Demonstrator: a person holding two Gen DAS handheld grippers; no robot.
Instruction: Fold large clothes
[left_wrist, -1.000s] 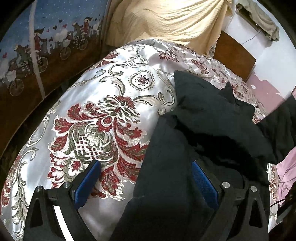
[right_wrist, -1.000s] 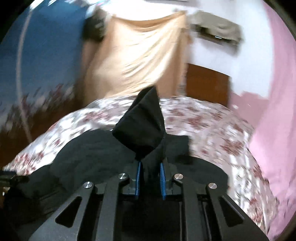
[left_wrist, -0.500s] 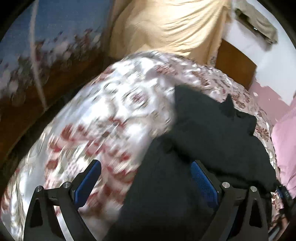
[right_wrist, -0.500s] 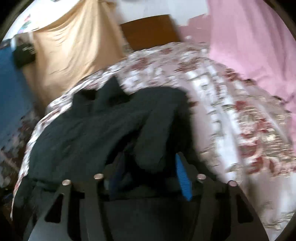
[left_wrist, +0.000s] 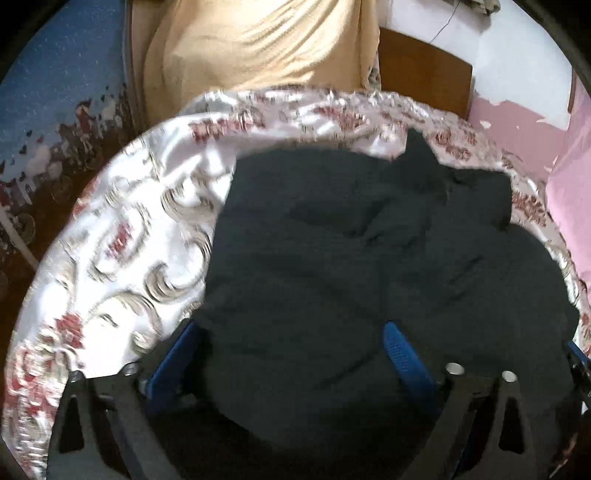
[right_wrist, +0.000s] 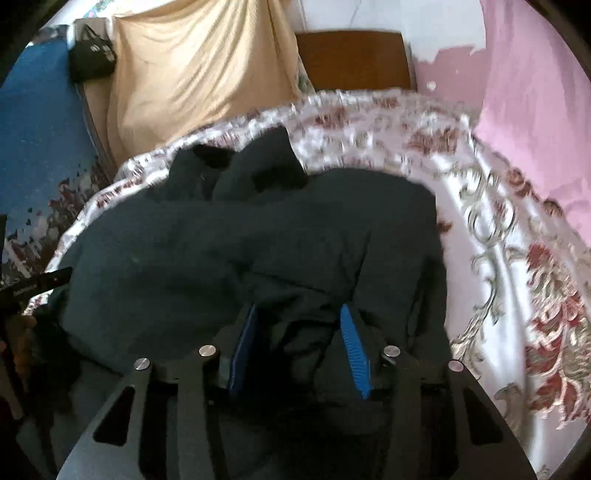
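Observation:
A large black garment (left_wrist: 351, 258) lies bunched on a bed with a white and red floral bedspread (left_wrist: 122, 240). It also fills the middle of the right wrist view (right_wrist: 240, 251). My left gripper (left_wrist: 291, 350) is open, its blue pads wide apart, low over the garment's near edge. My right gripper (right_wrist: 299, 332) is open over the garment's near right part, and a fold of black cloth lies loose between its blue pads. The tip of the left gripper (right_wrist: 37, 284) shows at the left edge of the right wrist view.
A tan cloth (left_wrist: 258, 48) hangs behind the bed beside a brown wooden headboard (left_wrist: 424, 77). A pink fabric (right_wrist: 535, 110) lies along the bed's right side. A blue patterned wall hanging (left_wrist: 55, 110) is on the left. A black bag (right_wrist: 90, 59) hangs at upper left.
My right gripper opened and let go of the raised black cloth, which dropped onto the pile. My left gripper swung right, so the garment now fills its view.

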